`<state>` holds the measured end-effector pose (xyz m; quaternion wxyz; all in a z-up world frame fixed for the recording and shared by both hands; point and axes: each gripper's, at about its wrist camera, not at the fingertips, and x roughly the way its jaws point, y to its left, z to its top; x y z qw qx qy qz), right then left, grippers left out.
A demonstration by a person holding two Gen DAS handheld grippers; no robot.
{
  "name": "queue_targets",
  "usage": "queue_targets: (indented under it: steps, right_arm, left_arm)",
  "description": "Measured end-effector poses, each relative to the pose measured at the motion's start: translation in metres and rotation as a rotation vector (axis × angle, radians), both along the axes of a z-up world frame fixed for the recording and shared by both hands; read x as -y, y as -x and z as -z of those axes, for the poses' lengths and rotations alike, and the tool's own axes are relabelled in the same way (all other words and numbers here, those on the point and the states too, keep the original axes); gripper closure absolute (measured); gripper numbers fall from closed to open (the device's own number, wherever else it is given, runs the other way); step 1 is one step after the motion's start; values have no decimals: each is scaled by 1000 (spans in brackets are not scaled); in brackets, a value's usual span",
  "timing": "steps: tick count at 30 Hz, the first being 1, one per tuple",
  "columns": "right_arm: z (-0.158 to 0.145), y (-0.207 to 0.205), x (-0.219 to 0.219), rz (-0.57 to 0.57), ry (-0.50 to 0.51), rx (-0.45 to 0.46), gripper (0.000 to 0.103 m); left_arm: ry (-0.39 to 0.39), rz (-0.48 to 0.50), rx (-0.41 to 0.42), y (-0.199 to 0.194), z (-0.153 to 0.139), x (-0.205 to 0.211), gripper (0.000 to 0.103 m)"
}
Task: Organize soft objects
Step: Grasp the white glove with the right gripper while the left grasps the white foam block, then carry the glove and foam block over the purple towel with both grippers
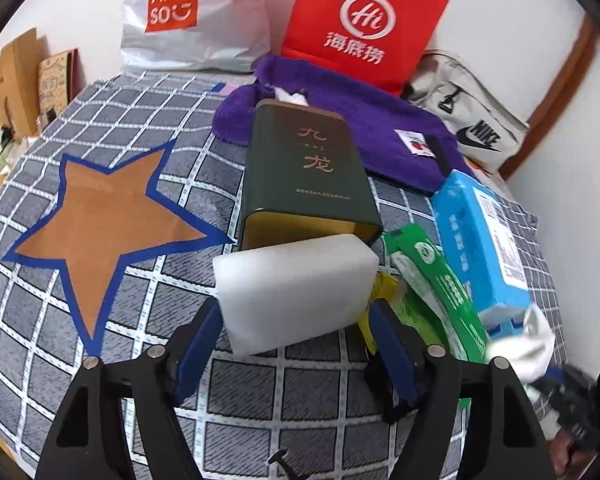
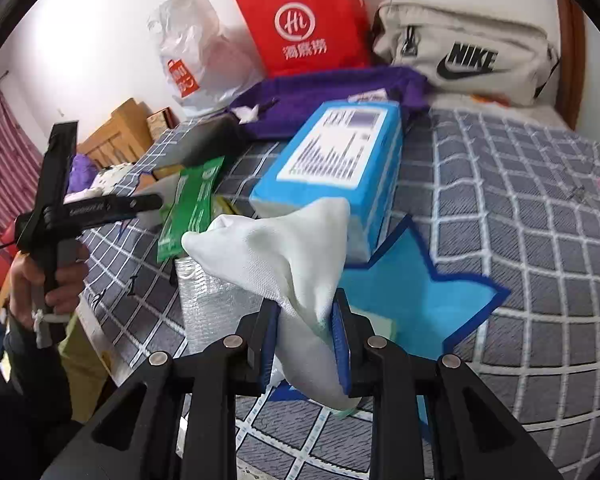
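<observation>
Mid-sort: right gripper (image 2: 306, 332) pinching white cloth (image 2: 276, 248); left gripper (image 1: 296, 336) spread around foam block (image 1: 296, 280); next, close, carry toward ten o'clock star (image 1: 108, 220).

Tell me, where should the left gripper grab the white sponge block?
Across its two long side faces, coming from its near end, probably. The white sponge lies flat on the checked bedsheet with that end already between the open fingers of the left gripper. The green tin blocks its far end.
</observation>
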<state>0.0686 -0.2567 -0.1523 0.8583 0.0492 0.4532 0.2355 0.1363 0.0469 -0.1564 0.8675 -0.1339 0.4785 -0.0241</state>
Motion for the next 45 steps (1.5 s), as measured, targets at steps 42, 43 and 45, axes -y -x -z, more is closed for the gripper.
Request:
queue_targets:
  steps: [42, 43, 45]
  right_arm:
    - [-57, -19, -2, 79, -81, 118, 85]
    - [-59, -21, -2, 82, -80, 120, 85]
    - [-65, -26, -1, 87, -74, 129, 85]
  left_arm:
    - [-43, -40, 63, 22, -48, -13, 24]
    - [-42, -38, 67, 22, -52, -13, 24]
    - [-40, -35, 74, 20, -57, -12, 24]
